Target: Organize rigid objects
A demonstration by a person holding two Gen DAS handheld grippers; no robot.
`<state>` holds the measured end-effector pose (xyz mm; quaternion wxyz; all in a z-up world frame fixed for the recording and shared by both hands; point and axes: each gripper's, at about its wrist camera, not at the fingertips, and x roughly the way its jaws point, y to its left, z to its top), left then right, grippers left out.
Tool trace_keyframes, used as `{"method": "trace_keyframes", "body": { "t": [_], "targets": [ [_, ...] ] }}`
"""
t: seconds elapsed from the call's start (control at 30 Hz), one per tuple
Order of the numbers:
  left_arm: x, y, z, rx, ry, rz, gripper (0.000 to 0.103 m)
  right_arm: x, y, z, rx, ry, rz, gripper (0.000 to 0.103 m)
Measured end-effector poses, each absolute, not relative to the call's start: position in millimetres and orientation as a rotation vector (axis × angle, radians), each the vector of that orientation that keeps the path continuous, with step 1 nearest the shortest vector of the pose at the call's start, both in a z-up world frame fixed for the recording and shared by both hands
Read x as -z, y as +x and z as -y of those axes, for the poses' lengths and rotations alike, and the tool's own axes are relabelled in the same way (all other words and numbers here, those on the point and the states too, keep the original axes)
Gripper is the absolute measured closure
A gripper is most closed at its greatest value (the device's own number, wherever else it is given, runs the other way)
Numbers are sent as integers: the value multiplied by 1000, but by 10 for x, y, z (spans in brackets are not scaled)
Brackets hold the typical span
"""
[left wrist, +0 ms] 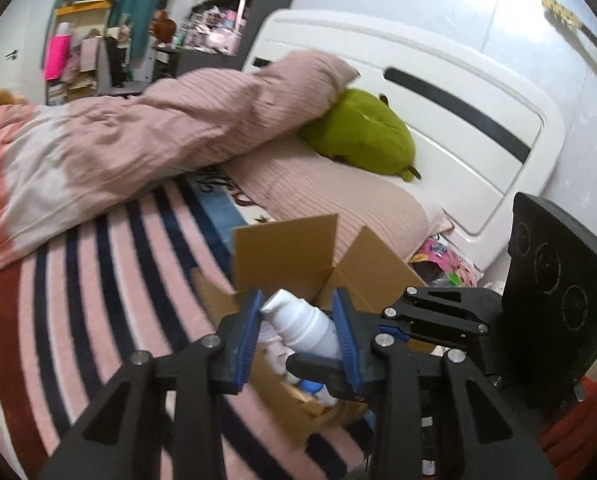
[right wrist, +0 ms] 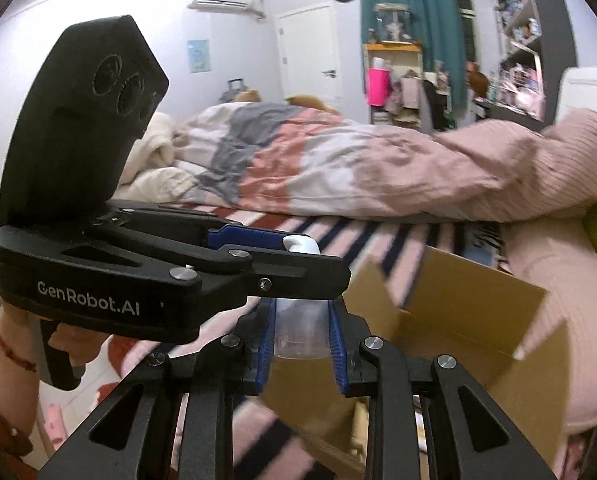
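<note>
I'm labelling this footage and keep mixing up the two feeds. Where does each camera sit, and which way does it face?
Left wrist view: on the left hand-held gripper, facing the headboard and green plush; its fingers flank a white bottle above the cardboard box.
Right wrist view: on the right hand-held gripper, facing the door; it clamps a clear bottle, and the person's hand shows.
Shared: the box, the striped blanket, the pink duvet, and each other's gripper.
</note>
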<state>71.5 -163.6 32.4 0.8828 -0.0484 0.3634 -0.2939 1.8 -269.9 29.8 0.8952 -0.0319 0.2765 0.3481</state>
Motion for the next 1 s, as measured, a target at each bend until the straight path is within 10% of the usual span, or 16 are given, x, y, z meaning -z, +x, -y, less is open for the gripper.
{"method": "trace_keyframes", "body": {
  "t": [0.37, 0.5, 0.73, 1.0],
  "targets": [
    [-32, 1000, 2134, 641, -50, -838, 70, -7, 311, 3230, -658, -28, -729, 83],
    [-39, 988, 2107, 610, -27, -827, 46, 53, 369, 3252, -645, -34, -761, 81],
    [-182, 808, 1847, 518, -42, -736, 17, -25, 287, 3158, -639, -63, -741, 56],
    [-453, 437, 1342, 307, -93, -600, 6, -270, 81, 3035, -625, -103, -599, 13]
  ]
}}
